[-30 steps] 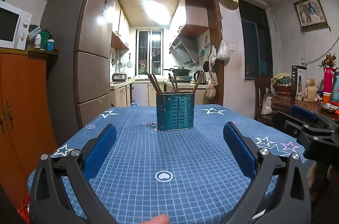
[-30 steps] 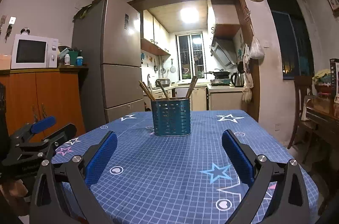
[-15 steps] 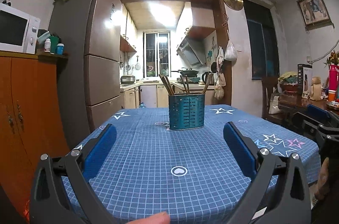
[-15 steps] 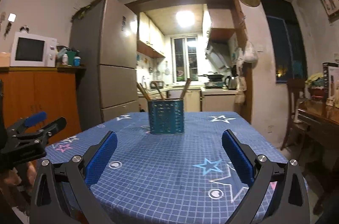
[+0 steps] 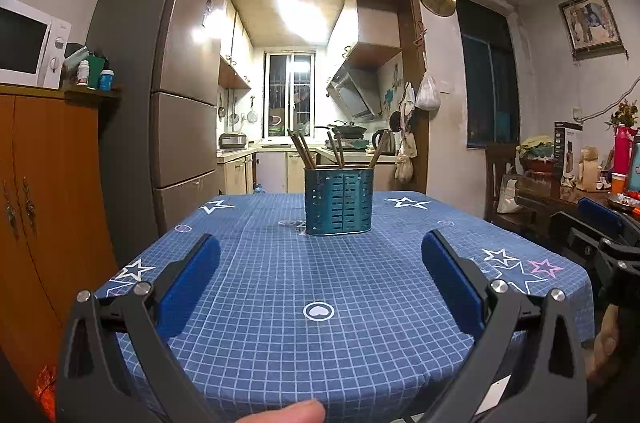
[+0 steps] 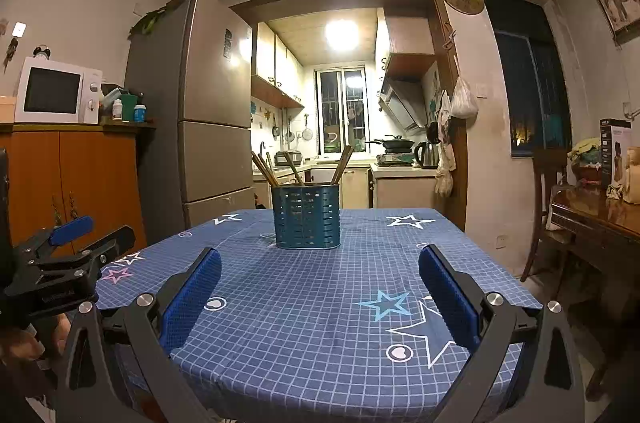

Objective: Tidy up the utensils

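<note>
Compared with a second ago, both views are seen drawn back from the counter (image 5: 360,303). The left hand-held gripper (image 5: 320,283) is held level, spread wide, empty. At 12 o'clock, the holder (image 5: 339,201) stands upright with chopsticks (image 5: 300,151) inside, as organizing would leave them. The right hand-held gripper (image 6: 320,287) is likewise wide, empty.

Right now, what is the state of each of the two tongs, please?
Left tongs: open, holding nothing.
Right tongs: open, holding nothing.
</note>
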A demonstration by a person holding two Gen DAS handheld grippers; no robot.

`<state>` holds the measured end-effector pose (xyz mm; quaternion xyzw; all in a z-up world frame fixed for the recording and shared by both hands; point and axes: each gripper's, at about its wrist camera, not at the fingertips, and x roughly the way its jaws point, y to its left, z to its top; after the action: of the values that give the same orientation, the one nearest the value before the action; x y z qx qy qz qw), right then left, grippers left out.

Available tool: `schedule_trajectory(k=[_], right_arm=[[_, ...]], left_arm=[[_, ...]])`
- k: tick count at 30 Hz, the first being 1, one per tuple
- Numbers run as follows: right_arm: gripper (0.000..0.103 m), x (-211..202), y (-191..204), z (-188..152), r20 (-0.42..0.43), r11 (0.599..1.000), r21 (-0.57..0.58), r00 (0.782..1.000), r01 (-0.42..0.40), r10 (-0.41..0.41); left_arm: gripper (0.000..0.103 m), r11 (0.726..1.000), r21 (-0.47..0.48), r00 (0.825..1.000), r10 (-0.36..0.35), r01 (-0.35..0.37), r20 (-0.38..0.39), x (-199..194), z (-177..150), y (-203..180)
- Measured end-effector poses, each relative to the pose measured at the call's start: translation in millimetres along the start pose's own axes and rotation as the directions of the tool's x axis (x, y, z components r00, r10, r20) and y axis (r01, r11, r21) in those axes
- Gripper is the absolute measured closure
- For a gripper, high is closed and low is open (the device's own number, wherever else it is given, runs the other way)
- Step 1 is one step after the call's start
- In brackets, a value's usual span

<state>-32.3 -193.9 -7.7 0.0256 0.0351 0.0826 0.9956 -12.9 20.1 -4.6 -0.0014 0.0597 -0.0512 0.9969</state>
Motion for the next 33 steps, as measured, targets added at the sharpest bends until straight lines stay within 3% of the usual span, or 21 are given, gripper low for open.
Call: schedule_trajectory(k=[33], right_arm=[[0.005, -3.3, -1.0, -10.8, -0.018, 1.000, -0.001, 0.999, -0.026, 0.026]], left_arm=[[0.006, 1.000, 0.012, 0.999, 0.026, -0.025, -0.025, 1.7, -1.9, 0.0]])
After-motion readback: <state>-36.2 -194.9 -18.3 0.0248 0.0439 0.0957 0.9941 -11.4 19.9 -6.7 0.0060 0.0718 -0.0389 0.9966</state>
